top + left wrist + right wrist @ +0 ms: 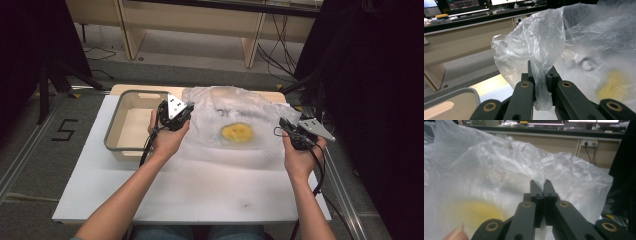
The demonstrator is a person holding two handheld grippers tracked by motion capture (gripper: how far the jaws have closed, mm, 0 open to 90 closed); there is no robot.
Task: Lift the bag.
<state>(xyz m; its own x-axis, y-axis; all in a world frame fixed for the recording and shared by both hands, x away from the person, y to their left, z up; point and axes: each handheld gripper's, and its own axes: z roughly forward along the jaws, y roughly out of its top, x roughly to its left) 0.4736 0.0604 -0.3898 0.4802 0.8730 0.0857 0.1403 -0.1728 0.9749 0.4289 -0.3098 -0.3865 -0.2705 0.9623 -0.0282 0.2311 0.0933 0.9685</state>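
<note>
A clear plastic bag [235, 112] lies spread on the white table top, with a round yellow thing [236, 132] inside it. My left gripper [187, 110] is at the bag's left edge. In the left gripper view its jaws [539, 75] pinch a gathered fold of the bag [536, 42]. My right gripper [284, 125] is at the bag's right edge. Seen in the right gripper view, its jaws [540, 183] are shut on a thin ridge of the film [499, 157]. The yellow thing shows blurred through the plastic [474, 211].
A grey-rimmed tub [111, 131] with a pale wooden bottom stands left of the bag, just beside my left hand. The white table top [200, 190] reaches toward the person. Desks, cables and dark stands lie beyond the table.
</note>
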